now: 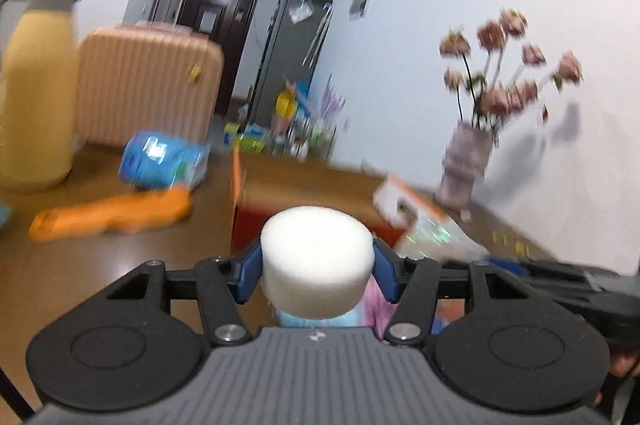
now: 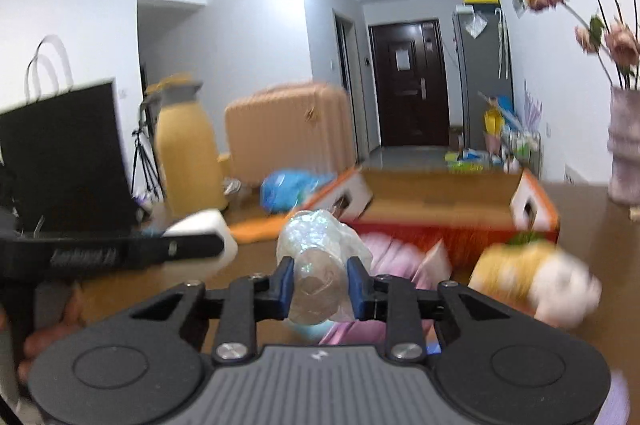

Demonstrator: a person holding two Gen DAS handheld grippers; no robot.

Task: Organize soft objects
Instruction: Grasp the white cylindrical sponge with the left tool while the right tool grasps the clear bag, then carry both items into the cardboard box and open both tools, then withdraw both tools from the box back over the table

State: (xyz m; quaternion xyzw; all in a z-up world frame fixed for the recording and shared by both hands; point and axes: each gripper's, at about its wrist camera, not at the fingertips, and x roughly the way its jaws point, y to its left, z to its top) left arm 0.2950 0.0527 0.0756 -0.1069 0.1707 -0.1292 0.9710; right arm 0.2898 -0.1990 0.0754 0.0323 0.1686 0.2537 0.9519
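My left gripper is shut on a white foam cylinder, its blue pads pressing both sides. The same foam piece shows at the left of the right wrist view. My right gripper is shut on a crumpled clear plastic bundle. Both are held above the brown table. An open orange cardboard box stands just ahead. Below the grippers lie a pink soft item and a yellow-and-white plush toy, both blurred.
An orange cloth, a blue packet and a yellow thermos jug are on the table's left. A vase of dried flowers stands at the right by the wall. A peach suitcase is behind, a black bag at far left.
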